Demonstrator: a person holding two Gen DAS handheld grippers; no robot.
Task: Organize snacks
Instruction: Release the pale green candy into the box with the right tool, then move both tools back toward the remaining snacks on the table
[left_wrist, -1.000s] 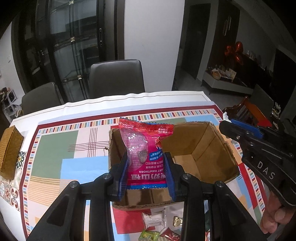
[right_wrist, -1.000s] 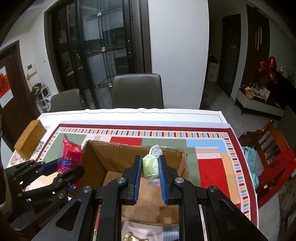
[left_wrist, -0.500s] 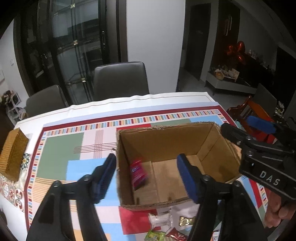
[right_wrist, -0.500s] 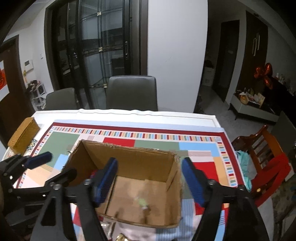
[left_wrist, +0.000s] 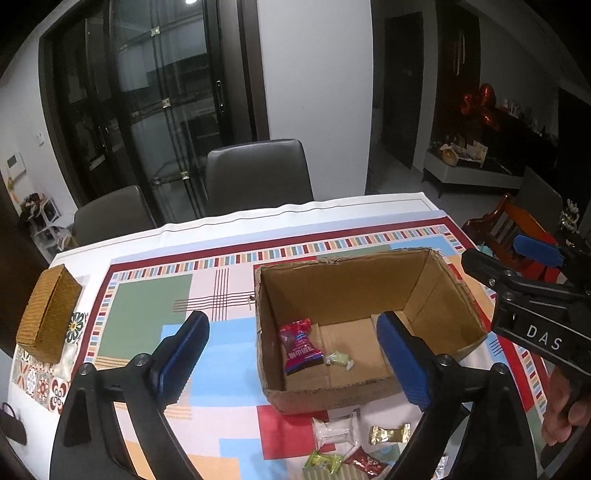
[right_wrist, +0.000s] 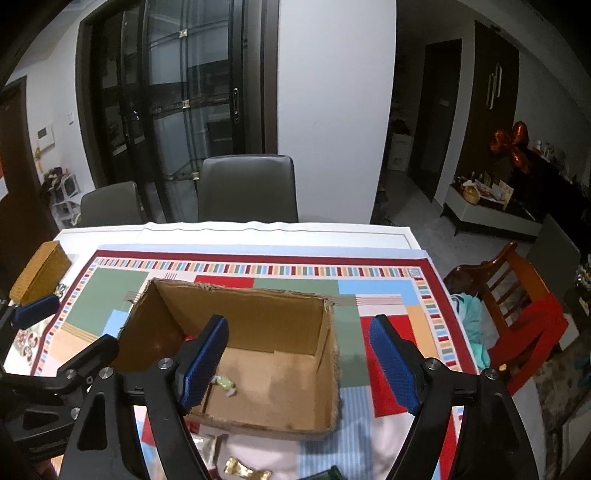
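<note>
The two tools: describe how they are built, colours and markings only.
The left tool and right tool look alike: black angular arms with silver screws, ending in blue pads with ribbed or cross-hatched faces. In the left wrist view the right tool's side carries white letters "DAS", and a bare hand grips it. No cables show.

"DAS" in white letters on the black body of the right gripper (left_wrist: 537, 254), seen from the left wrist. Print on the red snack packet (left_wrist: 300, 345) in the cardboard box (left_wrist: 354, 284) is too small to read.
</note>
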